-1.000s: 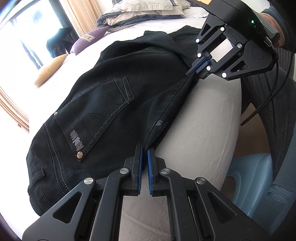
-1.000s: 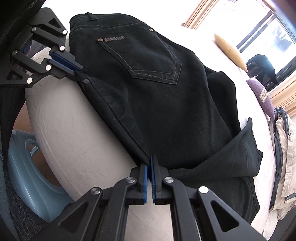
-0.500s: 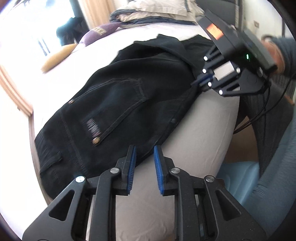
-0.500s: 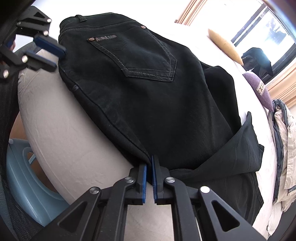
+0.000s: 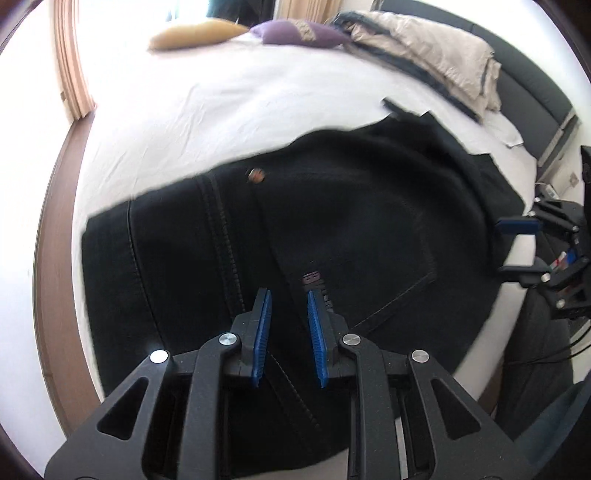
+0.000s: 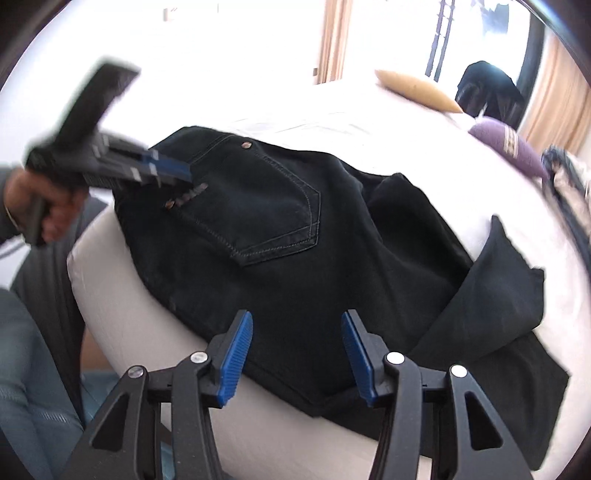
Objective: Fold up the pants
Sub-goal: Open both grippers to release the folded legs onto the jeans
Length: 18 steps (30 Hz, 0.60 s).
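Black jeans (image 5: 351, 229) lie on the white bed (image 5: 221, 103), back pocket up, near the bed's edge; they also show in the right wrist view (image 6: 295, 240). My left gripper (image 5: 288, 306) is open and empty, hovering over the waist and pocket area. It shows blurred at the left of the right wrist view (image 6: 166, 170). My right gripper (image 6: 297, 332) is wide open and empty above the near edge of the jeans. It shows at the right edge of the left wrist view (image 5: 517, 247). A loose leg end (image 6: 498, 295) lies folded to the right.
A yellow pillow (image 5: 195, 33) and a purple pillow (image 5: 295, 33) lie at the far side of the bed. A pile of beige and dark clothes (image 5: 436, 62) sits by the dark headboard (image 5: 535, 85). A light blue stool (image 6: 99, 391) stands below the bed edge.
Both grippers let go of the jeans' edge and opened, the left first. Both have lifted away, and the left has swung over the waist. The jeans now rest flat on the bed.
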Tool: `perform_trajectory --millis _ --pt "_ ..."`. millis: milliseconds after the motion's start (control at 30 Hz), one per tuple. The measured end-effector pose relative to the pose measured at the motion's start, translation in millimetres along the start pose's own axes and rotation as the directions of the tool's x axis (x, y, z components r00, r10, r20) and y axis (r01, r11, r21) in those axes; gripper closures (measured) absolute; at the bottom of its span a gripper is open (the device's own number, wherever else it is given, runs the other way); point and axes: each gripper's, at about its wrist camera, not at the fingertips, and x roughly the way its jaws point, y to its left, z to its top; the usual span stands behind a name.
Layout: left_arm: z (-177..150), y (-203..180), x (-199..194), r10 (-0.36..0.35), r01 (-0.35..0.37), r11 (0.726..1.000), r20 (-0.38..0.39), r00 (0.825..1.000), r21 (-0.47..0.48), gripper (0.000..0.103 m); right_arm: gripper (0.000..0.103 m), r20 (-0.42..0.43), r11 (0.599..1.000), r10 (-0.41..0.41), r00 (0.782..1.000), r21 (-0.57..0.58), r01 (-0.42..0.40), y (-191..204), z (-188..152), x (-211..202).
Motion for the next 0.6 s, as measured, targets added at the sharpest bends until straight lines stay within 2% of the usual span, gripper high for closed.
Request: perform_trajectory --millis 67,133,200,267,367,467,567,600 --pt "-6 15 2 -0.068 0.069 0.996 0.034 0.997 -0.057 0.084 0.049 -0.06 0.997 0.002 0.998 0.072 0.003 -15 -8 21" --pt "-3 14 -3 -0.051 0.052 0.997 0.03 0.998 -0.057 0.083 0.049 -0.133 0.99 -0.021 0.991 0.137 0.039 -33 -23 40" --pt "5 5 -13 0.004 -0.003 1.0 0.021 1.0 -0.028 0.083 0.05 -0.103 0.981 0.012 0.995 0.192 0.008 -42 -29 33" --pt "20 -6 -32 -0.027 0.028 1.0 0.078 0.997 -0.011 0.083 0.05 -0.086 0.98 0.001 0.996 0.2 0.016 -43 -23 22" --pt "49 -28 -34 -0.048 0.042 0.998 0.123 0.991 0.048 0.083 0.049 0.012 0.973 0.046 0.999 0.224 -0.048 -41 1 9" --pt "64 -44 -1 -0.055 0.05 0.996 0.072 0.996 0.07 0.083 0.048 0.013 0.977 0.063 0.998 0.204 -0.064 -34 23 24" --pt "61 -42 42 -0.008 0.01 0.999 -0.025 1.0 0.048 0.083 0.047 -0.103 0.98 0.039 0.994 0.2 -0.017 -34 15 59" --pt "58 -35 47 -0.031 0.032 0.999 -0.029 0.999 0.022 0.083 0.047 -0.132 0.977 0.02 0.991 0.214 0.009 -38 7 65"
